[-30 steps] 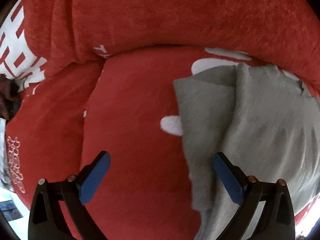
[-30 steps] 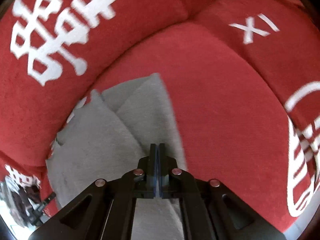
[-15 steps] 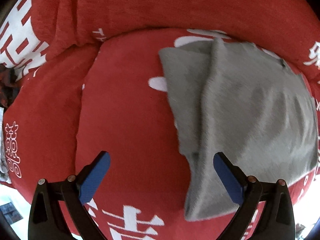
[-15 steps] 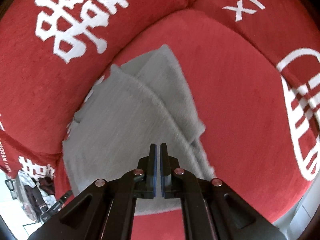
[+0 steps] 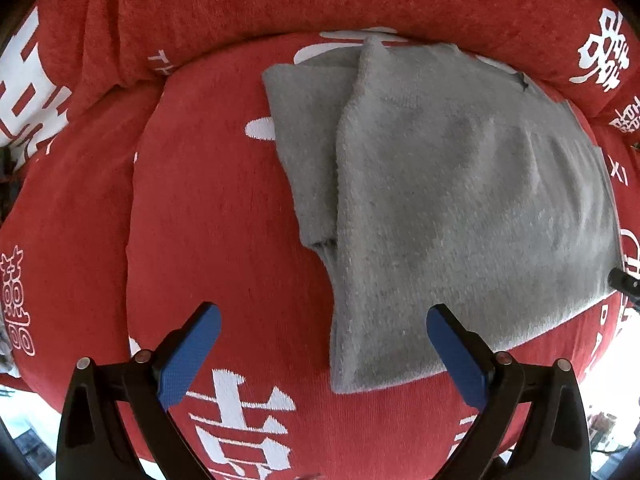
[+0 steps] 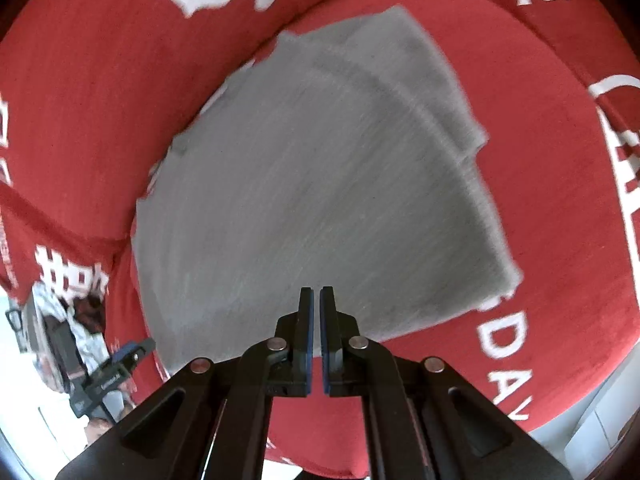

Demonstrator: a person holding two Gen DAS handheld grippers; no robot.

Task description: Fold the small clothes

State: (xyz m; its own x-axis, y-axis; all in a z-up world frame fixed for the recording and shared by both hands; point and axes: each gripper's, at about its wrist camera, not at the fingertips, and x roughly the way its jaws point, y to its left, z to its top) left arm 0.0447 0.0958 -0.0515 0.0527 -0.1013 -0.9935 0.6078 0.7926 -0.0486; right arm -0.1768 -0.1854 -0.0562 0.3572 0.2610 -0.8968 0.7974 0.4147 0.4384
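A grey knitted garment (image 5: 452,208) lies folded flat on a red sofa seat cushion (image 5: 208,208); one folded layer sticks out along its left edge. It also shows in the right wrist view (image 6: 320,184). My left gripper (image 5: 320,344) is open and empty, held above the garment's near edge. My right gripper (image 6: 316,300) is almost shut with a thin gap between the jaws, empty, above the garment's near side.
The sofa has red covers with white characters; the backrest (image 5: 320,0) rises behind the garment. The left gripper's body (image 6: 108,372) shows at lower left in the right wrist view, next to clutter beyond the sofa edge. The cushion's front edge is close below both grippers.
Both grippers have pulled back and up from the garment, so more of it shows. The right gripper has let go of the cloth, its jaws now slightly apart.
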